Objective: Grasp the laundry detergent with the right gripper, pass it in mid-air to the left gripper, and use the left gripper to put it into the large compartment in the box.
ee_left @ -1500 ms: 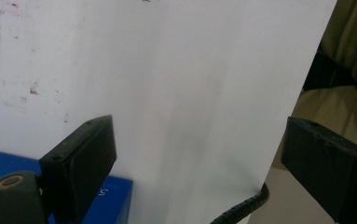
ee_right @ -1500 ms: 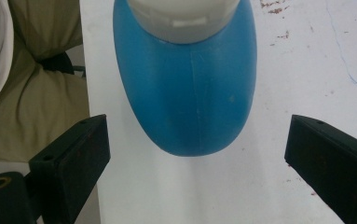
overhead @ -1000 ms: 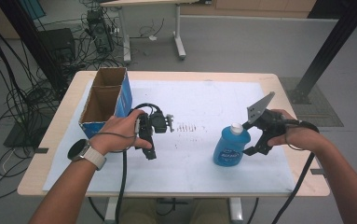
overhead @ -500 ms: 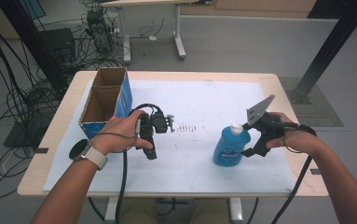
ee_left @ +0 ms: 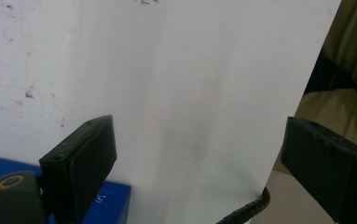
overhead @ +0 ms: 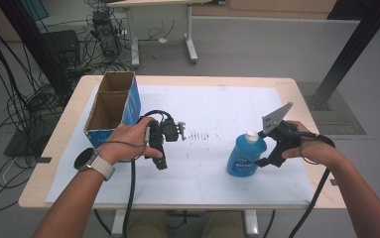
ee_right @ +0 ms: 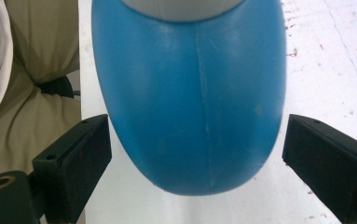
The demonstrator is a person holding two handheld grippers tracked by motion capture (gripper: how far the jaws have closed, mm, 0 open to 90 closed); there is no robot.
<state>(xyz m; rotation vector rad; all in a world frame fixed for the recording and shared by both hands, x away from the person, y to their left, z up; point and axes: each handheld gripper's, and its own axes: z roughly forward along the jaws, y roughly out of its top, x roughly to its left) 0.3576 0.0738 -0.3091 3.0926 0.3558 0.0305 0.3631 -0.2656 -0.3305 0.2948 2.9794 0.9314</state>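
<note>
The right gripper (ee_right: pixel 195 154) is wide open around the blue bottle (overhead: pixel 246 154), pads apart from it. The left gripper (ee_left: pixel 197 158), near the cardboard box (overhead: pixel 111 106), gapes wide, holding nothing

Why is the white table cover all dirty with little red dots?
The white sheet has a patch of reddish-brown specks near its middle, like old stains. Nothing is spilled: the blue bottle stands upright with its cap on, and the cardboard box sits tidy.

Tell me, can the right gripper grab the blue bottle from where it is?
Probably yes. The right gripper has its jaws open on either side of the blue bottle, not pressing it yet. Nothing sits between them, so closing should catch it.
</note>
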